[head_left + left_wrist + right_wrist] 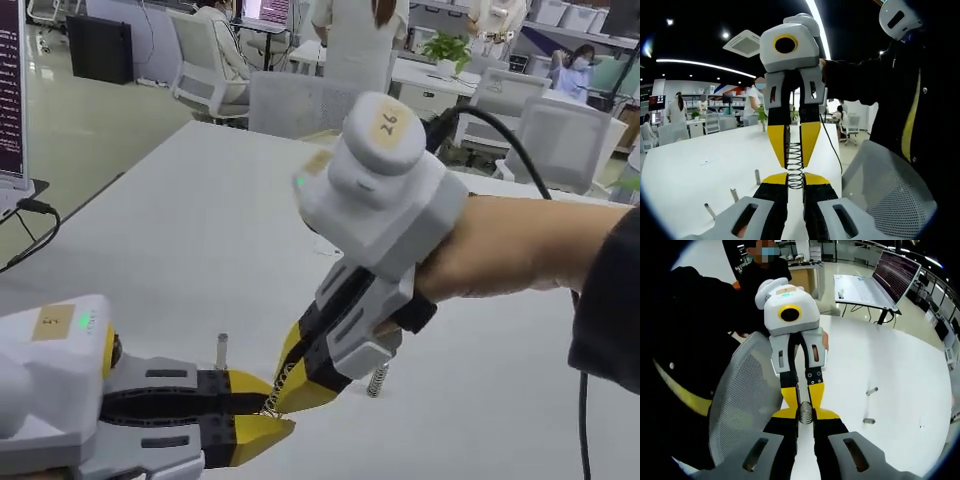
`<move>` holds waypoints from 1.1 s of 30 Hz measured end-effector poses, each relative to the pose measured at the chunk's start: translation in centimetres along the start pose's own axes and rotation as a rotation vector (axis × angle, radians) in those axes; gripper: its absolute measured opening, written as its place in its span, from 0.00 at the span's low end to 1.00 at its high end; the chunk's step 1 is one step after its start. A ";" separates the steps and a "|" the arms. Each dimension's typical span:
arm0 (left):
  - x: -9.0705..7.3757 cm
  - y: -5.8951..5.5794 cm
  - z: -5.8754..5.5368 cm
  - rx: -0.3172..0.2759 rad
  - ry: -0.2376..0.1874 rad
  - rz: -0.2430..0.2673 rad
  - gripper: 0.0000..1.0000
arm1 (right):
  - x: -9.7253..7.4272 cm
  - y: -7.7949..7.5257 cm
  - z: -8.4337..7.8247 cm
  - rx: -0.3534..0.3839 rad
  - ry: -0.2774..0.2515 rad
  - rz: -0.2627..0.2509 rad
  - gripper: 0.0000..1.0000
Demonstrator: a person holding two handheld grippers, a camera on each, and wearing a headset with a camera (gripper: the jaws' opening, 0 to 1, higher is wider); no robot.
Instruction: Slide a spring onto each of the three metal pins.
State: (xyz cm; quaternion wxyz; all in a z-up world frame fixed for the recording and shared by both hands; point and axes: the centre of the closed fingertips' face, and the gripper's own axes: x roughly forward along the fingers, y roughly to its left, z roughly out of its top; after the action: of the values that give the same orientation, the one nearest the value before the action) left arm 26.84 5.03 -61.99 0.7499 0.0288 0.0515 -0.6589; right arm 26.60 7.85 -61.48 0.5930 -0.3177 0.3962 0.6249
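The spring (795, 160) was a thin silvery wire coil, stretched a bit so you could see gaps between the turns. It was up off the table (200, 220), strung between the two grippers meeting tip to tip. The right gripper (806, 414) was clamped along most of its length. The left gripper (795, 179) had its yellow tips pinched on the near end. From the right gripper view you looked straight down the coil, just a round ring. On the table, a bare pin (222, 350) stood upright near the tips. Another pin (377, 380), just beside the right gripper, looked coiled already.
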 end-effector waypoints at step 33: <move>-0.2 0.9 -1.0 -0.022 0.005 0.033 0.11 | 1.0 -0.9 -0.3 -0.055 0.143 -0.013 0.08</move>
State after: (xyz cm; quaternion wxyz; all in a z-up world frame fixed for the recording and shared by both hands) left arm 27.70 5.50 -62.97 0.7607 0.0229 0.0603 -0.6459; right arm 27.38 8.05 -62.60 0.5583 -0.3801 0.4180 0.6075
